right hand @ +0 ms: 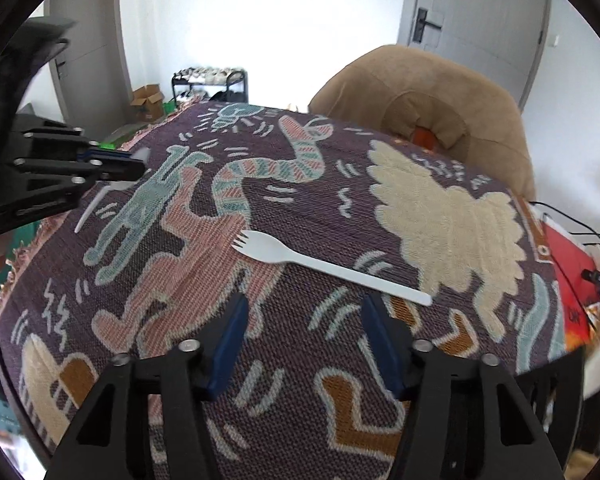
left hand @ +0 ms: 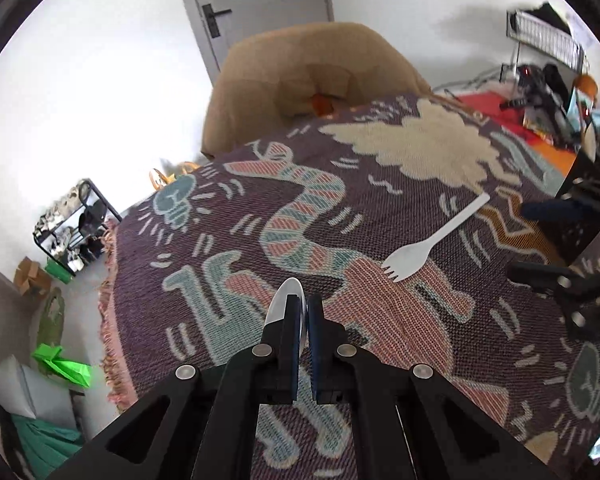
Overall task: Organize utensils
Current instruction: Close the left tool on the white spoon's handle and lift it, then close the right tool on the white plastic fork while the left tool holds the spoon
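My left gripper [left hand: 303,304] is shut on a white plastic spoon [left hand: 285,304], its bowl sticking out past the fingertips, held above the patterned tablecloth [left hand: 340,208]. In the right wrist view the left gripper [right hand: 138,168] shows at the far left with the spoon [right hand: 100,200], handle hanging down. A white plastic fork [left hand: 432,240] lies flat on the cloth, ahead and right of the left gripper. In the right wrist view the fork [right hand: 324,266] lies just beyond my right gripper [right hand: 304,312], which is open and empty above the cloth.
A tan upholstered chair [left hand: 312,76] stands at the table's far side. A shoe rack [left hand: 76,224] and cardboard boxes [left hand: 30,278] stand on the floor left. Red items and cables [right hand: 576,276] clutter the right. The right gripper [left hand: 572,240] is at the right edge.
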The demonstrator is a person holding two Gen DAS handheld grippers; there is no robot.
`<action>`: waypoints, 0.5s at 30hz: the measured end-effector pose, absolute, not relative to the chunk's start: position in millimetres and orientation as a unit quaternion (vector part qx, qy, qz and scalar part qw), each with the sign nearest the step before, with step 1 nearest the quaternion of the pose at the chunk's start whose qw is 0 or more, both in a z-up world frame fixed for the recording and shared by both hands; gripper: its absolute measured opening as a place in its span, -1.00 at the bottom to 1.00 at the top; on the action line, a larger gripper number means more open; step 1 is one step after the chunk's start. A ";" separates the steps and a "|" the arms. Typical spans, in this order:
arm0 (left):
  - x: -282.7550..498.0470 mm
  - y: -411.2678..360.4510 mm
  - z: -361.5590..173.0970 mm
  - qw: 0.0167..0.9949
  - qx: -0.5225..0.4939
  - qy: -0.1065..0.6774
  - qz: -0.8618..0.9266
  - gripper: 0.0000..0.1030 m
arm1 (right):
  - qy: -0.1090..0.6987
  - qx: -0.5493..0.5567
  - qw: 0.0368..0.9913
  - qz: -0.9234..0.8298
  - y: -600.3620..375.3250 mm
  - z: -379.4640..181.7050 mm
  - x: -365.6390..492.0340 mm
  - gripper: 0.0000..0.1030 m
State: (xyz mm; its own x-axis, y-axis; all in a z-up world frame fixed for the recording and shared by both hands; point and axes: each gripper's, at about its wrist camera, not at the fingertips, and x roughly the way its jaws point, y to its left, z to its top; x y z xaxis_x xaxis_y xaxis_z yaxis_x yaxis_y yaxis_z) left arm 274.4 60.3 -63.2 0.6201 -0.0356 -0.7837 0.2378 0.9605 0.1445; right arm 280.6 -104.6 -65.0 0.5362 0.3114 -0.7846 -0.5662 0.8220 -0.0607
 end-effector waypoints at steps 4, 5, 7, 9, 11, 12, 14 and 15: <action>262.8 75.4 -53.9 0.899 0.096 0.420 -0.076 -0.94 | 0.429 -0.163 0.849 0.261 -90.7 -65.3 296.7 -0.13; 259.5 79.4 -51.4 0.901 0.092 0.417 -0.076 -0.94 | 0.431 -0.166 0.847 0.261 -86.9 -65.7 299.4 -0.13; 254.5 86.5 -47.4 0.904 0.087 0.412 -0.074 -0.94 | 0.437 -0.179 0.840 0.267 -75.3 -67.4 305.4 -0.13; 250.0 96.0 -43.2 0.907 0.075 0.409 -0.073 -0.94 | 0.448 -0.188 0.829 0.277 -63.9 -71.1 310.3 -0.13; 245.7 103.7 -40.1 0.909 0.069 0.405 -0.070 -0.94 | 0.456 -0.203 0.820 0.279 -52.9 -75.2 314.3 -0.13; 243.3 108.2 -38.3 0.910 0.066 0.403 -0.067 -0.94 | 0.458 -0.214 0.816 0.279 -46.0 -77.6 315.7 -0.13; 239.5 115.1 -36.0 0.912 0.060 0.400 -0.066 -0.94 | 0.459 -0.237 0.808 0.283 -34.2 -82.0 316.1 -0.13; 237.3 119.0 -34.9 0.913 0.057 0.398 -0.065 -0.94 | 0.460 -0.254 0.802 0.283 -26.9 -85.6 316.0 -0.13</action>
State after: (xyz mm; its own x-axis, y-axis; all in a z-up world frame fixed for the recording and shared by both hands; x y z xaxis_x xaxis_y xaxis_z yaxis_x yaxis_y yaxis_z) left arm 237.3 119.0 -34.9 0.6742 -0.0733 -0.7349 0.1637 0.9852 0.0519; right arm 316.0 -26.9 -85.6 0.4165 0.2196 -0.8822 -0.6874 0.7111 -0.1475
